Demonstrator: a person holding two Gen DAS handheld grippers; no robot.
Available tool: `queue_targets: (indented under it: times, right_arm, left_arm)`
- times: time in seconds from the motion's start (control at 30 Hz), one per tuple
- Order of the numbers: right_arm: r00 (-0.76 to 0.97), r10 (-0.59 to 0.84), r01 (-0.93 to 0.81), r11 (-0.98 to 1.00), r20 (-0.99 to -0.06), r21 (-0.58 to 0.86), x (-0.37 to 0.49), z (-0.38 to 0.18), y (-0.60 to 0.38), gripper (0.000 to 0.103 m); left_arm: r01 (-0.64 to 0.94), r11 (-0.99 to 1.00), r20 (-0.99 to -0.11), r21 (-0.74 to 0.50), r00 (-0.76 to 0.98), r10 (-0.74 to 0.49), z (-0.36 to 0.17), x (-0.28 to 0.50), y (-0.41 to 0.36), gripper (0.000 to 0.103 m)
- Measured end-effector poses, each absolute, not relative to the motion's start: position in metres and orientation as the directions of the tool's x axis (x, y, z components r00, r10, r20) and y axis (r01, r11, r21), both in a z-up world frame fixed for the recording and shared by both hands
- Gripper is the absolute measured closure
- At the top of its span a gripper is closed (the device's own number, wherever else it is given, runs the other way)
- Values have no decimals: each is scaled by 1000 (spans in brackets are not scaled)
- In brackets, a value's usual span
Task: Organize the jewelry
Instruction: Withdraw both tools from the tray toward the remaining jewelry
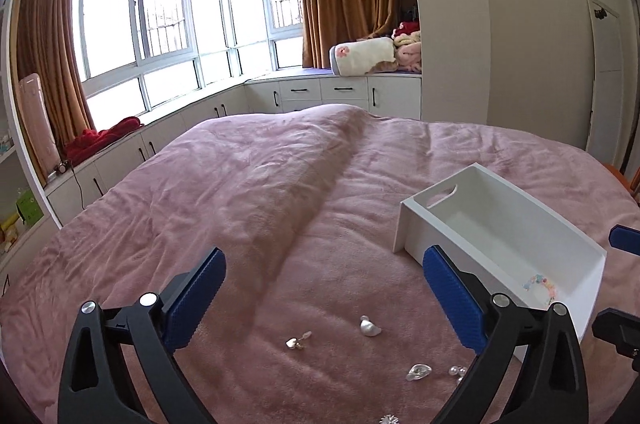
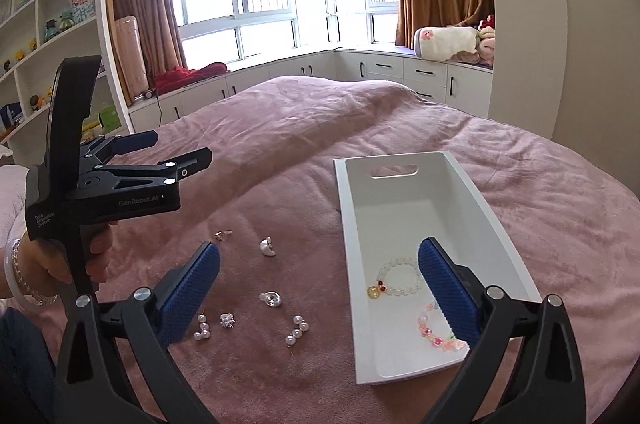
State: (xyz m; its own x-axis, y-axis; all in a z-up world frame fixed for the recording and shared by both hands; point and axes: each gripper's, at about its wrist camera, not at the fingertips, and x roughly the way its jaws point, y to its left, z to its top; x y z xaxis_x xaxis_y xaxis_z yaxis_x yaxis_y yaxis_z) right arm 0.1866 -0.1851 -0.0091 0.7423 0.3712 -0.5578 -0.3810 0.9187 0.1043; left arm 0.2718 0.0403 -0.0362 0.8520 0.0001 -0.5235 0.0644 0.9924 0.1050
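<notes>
Two bracelets lie in the white tray, both at its near end: a white bead bracelet with a yellow charm, and a pink and orange flower bracelet just beside it at 5 o'clock from the first. In the left wrist view only the flower bracelet shows, in the tray's near corner.

Six small pieces lie loose on the pink blanket, left of the tray. Counted in the right wrist view: one gold-toned earring at the far left, one silver crescent piece beside it at 3 o'clock, one clear oval piece nearer the camera, one spiky silver stud, and two pearl cluster earrings, one at 9 o'clock from the stud and one at 3 o'clock.

The right gripper hovers with its blue pads spread wide, holding nothing; its right pad hangs over the tray's near end. The left gripper is likewise spread wide and holds nothing, above the loose pieces. In the right wrist view its body sits at 9 o'clock, gripped by a hand wearing bangles at the wrist. Its side reads "GenRobot.AI", and its handle reads "Data Acquisition System".
</notes>
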Motion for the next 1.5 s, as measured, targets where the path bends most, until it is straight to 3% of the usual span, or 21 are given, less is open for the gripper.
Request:
queue_targets:
  times: [0.23, 0.6, 0.77, 1.0, 1.2, 1.43, 1.5]
  right_arm:
    - [705, 439, -455, 883, -557, 120, 178, -28, -150, 5]
    - [618, 426, -461, 877, -661, 134, 182, -87, -114, 5]
    - [607, 379, -436, 894, -698, 106, 191, -109, -108, 5]
    - [676, 258, -418, 906, -690, -72, 184, -125, -92, 4]
    - [688, 223, -431, 891, -691, -141, 181, -144, -78, 6]
    - [687, 191, -334, 940, -701, -71, 193, -163, -88, 10]
    - [696, 183, -287, 957, -694, -36, 195, -168, -94, 12]
  left_arm:
    - [14, 998, -610, 63, 792, 28, -68, 281, 79, 3]
    - [-30, 999, -694, 37, 718, 47, -147, 295, 113, 3]
    - [-6, 1000, -711, 19, 703, 18, -170, 305, 116, 3]
    - [42, 999, -720, -18, 693, -42, -191, 321, 116, 3]
    - [76, 994, -723, -74, 682, -106, -200, 328, 116, 3]
    - [146, 985, -717, -91, 677, -166, -201, 335, 105, 5]
    - [169, 982, -724, -87, 666, -178, -202, 337, 101, 12]
